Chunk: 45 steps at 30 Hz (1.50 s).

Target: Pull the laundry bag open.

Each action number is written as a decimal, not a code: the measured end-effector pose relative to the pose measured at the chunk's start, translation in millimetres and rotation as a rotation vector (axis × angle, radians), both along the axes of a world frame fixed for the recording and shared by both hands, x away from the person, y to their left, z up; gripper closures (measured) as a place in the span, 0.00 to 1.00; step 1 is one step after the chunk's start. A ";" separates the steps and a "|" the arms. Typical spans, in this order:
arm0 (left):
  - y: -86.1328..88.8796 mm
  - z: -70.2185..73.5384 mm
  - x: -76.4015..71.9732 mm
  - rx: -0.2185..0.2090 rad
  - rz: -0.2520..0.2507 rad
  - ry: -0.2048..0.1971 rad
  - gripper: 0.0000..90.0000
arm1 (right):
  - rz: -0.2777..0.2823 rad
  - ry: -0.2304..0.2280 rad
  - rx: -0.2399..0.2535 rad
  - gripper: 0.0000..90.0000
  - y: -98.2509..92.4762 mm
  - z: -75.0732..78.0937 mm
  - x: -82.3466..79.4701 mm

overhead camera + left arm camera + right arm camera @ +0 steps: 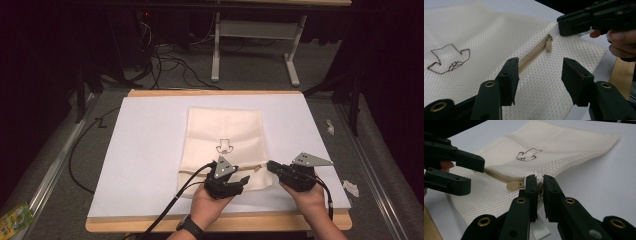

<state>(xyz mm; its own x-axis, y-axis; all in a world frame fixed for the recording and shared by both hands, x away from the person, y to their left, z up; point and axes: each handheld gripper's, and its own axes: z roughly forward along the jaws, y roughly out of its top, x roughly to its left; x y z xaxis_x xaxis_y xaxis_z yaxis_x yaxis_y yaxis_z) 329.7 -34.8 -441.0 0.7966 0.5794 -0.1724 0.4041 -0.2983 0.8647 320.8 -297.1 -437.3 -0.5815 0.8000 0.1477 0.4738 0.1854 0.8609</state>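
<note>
Left tool (537,75) level over mesh bag (486,37), jaws apart

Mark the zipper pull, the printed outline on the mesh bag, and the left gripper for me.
zipper pull (513,186): right gripper view, on the tan tab's flat face.
printed outline (449,59): left gripper view, middle of the brown drawing.
left gripper (540,75): left gripper view, midway between its open fingers, over the bag.

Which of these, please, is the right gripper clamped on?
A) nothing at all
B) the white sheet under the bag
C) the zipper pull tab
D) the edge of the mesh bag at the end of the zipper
D: the right gripper is shut on the edge of the mesh bag where the zipper ends, while the pull tab lies free beside its jaws.
</note>
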 end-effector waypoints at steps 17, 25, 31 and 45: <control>-39.7 -9.6 13.0 0.049 -0.007 -0.004 0.84 | 0.000 -0.007 0.007 0.94 1.8 1.0 -2.1; -41.7 -10.8 10.6 0.057 -0.019 -0.010 0.96 | -0.003 -0.009 0.006 0.94 2.8 1.1 -2.2; -41.6 -10.2 10.5 0.062 -0.018 -0.001 0.97 | -0.007 -0.012 -0.002 0.94 3.6 1.2 -2.6; -35.5 -8.6 9.3 0.042 -0.018 0.011 0.97 | -0.015 -0.016 -0.006 0.94 5.5 1.8 -3.9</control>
